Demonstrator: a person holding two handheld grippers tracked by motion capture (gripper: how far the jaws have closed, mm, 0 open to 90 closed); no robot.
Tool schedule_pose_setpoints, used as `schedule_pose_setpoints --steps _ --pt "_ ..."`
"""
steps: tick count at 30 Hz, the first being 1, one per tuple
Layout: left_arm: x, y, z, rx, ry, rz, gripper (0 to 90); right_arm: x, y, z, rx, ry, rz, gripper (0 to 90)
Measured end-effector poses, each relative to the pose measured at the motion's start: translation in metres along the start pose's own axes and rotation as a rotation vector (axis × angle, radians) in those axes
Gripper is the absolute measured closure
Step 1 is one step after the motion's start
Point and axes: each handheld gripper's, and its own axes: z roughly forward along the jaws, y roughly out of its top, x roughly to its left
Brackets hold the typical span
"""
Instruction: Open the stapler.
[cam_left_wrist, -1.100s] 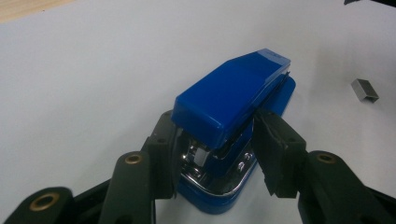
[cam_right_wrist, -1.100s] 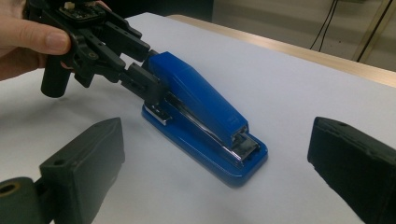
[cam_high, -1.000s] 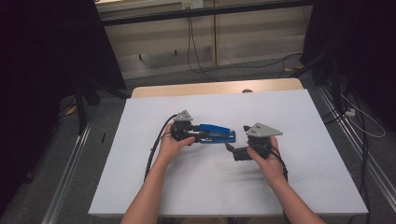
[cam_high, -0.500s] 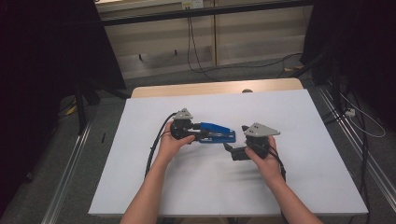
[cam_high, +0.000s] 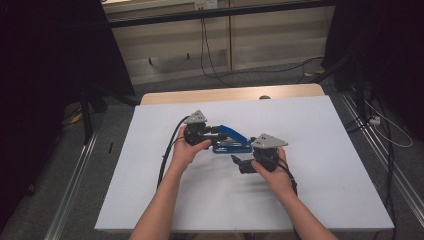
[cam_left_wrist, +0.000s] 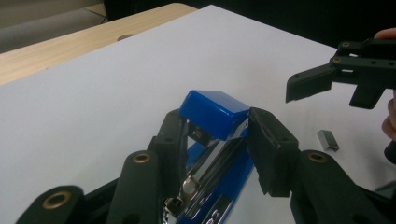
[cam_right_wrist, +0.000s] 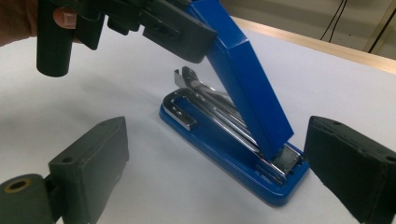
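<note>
A white table top (cam_high: 325, 150) lay under dim light, with a strip of bare pale wood (cam_high: 200, 95) showing along its far edge and a small round dark thing (cam_high: 265, 97) sitting on that strip. Behind the table, black cables (cam_high: 210, 55) hung down a beige panelled wall (cam_high: 165, 45) and trailed over the grey floor (cam_high: 280, 75). Metal rails (cam_high: 70, 200) ran along the floor on both sides, and black curtains (cam_high: 40, 75) closed off the edges.
</note>
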Motion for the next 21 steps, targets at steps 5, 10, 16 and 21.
schedule_pose_setpoints --steps 5,10,16,21 --pt "-0.001 0.003 0.002 -0.002 0.002 0.005 57.9 0.006 0.003 0.006 -0.010 0.023 0.016 7.1" --pt "-0.005 0.007 0.004 0.005 0.019 0.017 57.4 0.012 0.003 0.016 0.008 0.033 0.066 28.0" --pt "-0.008 0.012 0.005 0.016 0.022 0.031 57.2 0.018 0.006 0.026 0.034 0.027 0.095 71.5" --pt "-0.009 0.013 0.006 0.013 0.022 0.031 57.0 0.018 0.009 0.034 0.023 0.014 0.146 89.6"
